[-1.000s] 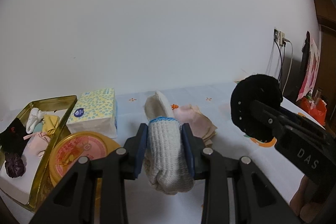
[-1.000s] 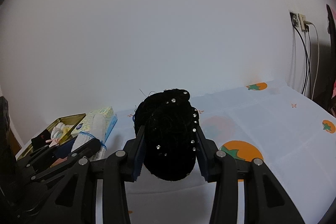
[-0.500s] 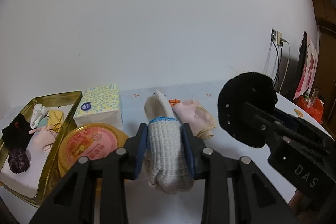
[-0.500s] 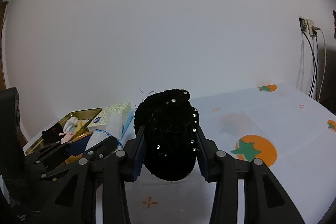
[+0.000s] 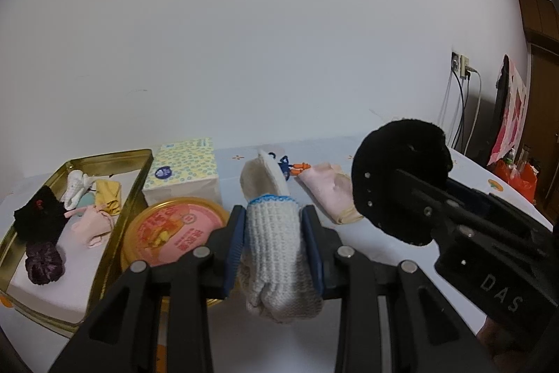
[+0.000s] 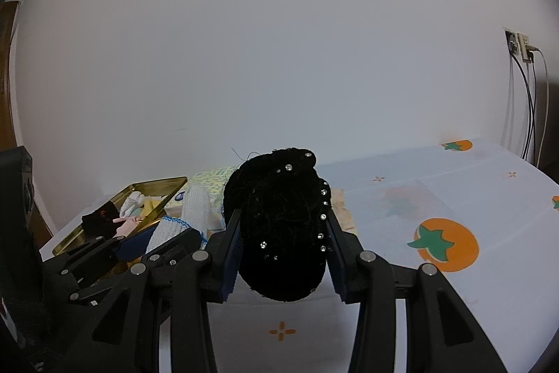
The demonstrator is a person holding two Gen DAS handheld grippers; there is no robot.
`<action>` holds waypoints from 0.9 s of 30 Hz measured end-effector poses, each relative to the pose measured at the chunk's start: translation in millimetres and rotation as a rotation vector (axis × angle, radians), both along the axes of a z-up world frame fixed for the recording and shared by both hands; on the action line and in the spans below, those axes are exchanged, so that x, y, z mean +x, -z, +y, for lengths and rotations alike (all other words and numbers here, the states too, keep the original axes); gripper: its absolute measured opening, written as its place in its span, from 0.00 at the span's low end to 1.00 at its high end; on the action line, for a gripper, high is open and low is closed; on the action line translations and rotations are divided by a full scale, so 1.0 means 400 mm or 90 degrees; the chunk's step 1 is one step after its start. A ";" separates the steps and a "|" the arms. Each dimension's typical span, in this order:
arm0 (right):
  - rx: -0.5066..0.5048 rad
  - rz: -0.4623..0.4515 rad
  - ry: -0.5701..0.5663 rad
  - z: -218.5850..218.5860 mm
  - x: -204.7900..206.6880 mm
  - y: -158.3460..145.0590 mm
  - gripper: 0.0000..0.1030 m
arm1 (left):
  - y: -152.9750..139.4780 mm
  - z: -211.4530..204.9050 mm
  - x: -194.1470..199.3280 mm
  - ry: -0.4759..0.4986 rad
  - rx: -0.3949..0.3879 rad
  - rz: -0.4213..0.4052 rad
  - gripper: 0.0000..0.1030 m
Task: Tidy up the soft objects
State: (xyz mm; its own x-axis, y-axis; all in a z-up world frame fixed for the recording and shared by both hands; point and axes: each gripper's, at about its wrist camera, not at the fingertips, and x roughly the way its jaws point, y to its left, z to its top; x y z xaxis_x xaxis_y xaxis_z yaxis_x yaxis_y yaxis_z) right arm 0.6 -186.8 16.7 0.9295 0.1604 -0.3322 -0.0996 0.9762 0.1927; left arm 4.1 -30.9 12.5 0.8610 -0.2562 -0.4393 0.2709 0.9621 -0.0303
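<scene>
My left gripper (image 5: 274,243) is shut on a rolled white knit glove (image 5: 276,247) with a blue cuff band, held above the table. My right gripper (image 6: 283,243) is shut on a black fuzzy scrunchie (image 6: 283,226) dotted with rhinestones; in the left wrist view the same scrunchie (image 5: 394,184) hangs at the right. A gold tin tray (image 5: 115,226) at the left holds several small soft items, among them a black cloth (image 5: 40,215), a purple scrunchie (image 5: 43,263) and a pink piece (image 5: 92,226). A pink cloth (image 5: 332,194) lies on the table behind the glove.
A dotted tissue pack (image 5: 185,170) stands beside the tray, with a round pink-lidded tin (image 5: 171,229) in front of it. Small orange and blue bits (image 5: 295,167) lie near the wall. The tablecloth (image 6: 447,243) has orange fruit prints. Cables hang from a wall socket (image 6: 520,46) at the right.
Both grippers have shifted left across the table with their loads; the tray and tissue pack now sit more toward the middle of each view. Both grips are unchanged.
</scene>
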 end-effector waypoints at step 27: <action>0.020 0.000 -0.076 0.200 0.011 0.005 0.45 | -0.001 0.199 -0.021 -0.086 -0.020 -0.002 0.31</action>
